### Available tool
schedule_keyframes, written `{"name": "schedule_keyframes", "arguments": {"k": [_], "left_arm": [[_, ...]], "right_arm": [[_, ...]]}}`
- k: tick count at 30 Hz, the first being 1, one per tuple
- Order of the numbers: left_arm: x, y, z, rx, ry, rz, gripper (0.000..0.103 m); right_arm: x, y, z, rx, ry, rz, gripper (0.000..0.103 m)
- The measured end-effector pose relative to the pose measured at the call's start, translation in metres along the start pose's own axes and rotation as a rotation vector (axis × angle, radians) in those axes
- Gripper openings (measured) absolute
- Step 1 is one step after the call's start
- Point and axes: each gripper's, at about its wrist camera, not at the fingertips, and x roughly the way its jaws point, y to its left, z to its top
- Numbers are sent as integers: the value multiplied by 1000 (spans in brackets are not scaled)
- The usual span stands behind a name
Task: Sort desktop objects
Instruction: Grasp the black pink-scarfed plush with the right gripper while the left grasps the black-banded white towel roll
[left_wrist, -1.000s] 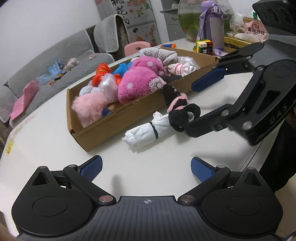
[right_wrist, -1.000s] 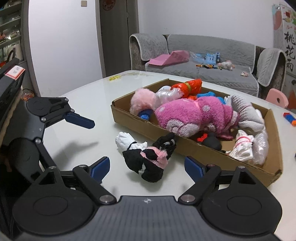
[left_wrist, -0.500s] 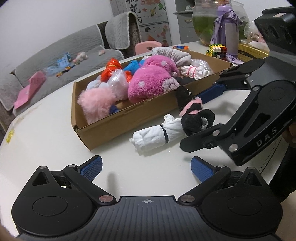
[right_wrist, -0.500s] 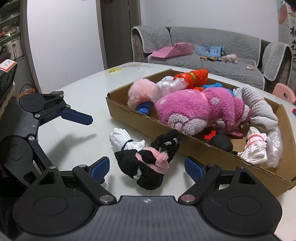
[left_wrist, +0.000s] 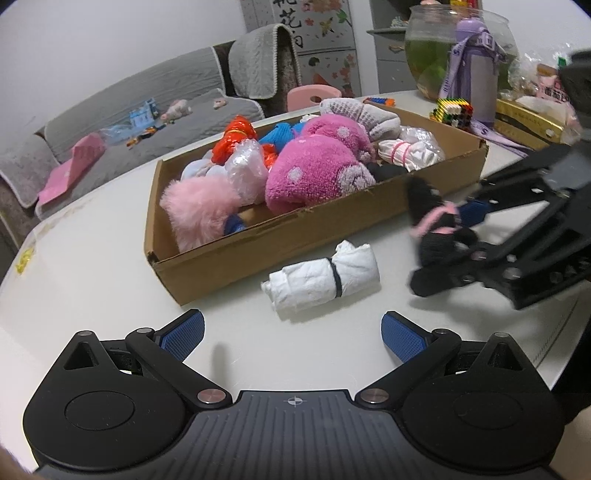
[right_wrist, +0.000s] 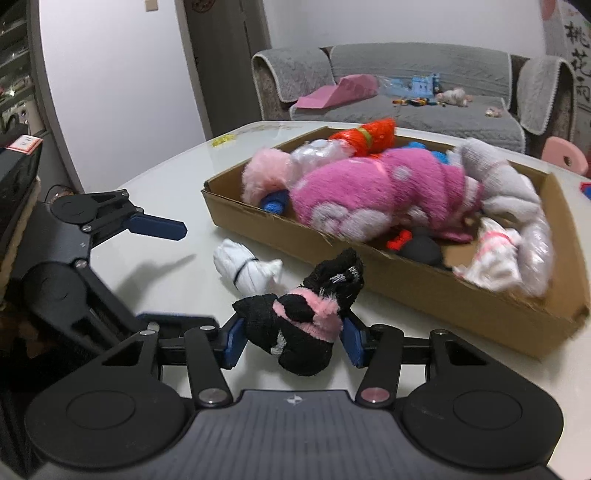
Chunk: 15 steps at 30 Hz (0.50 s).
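I count two sock bundles on the desk (left_wrist: 92, 236) outside the box (right_wrist: 424, 280). My right gripper (right_wrist: 291, 341) is closing on the black-and-pink bundle (right_wrist: 306, 314), its long axis pointing toward the box. The white bundle (left_wrist: 321, 277) lies crosswise before my released left gripper (left_wrist: 291, 332).

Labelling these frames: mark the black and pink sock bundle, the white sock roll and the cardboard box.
black and pink sock bundle (right_wrist: 295, 325), right wrist view, pink band.
white sock roll (left_wrist: 317, 278), left wrist view, middle of roll.
cardboard box (left_wrist: 280, 243), left wrist view, near wall.
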Motion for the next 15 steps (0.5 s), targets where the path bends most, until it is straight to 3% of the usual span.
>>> {"name": "schedule_keyframes", "arguments": {"k": [8, 15], "left_arm": [[9, -10, 9, -66, -1, -9, 103], [25, -13, 17, -178, -4, 10, 103]], "right_arm": [[-35, -21, -17, 48, -22, -49, 49], [-41, -30, -14, 70, -48, -47, 49]]}}
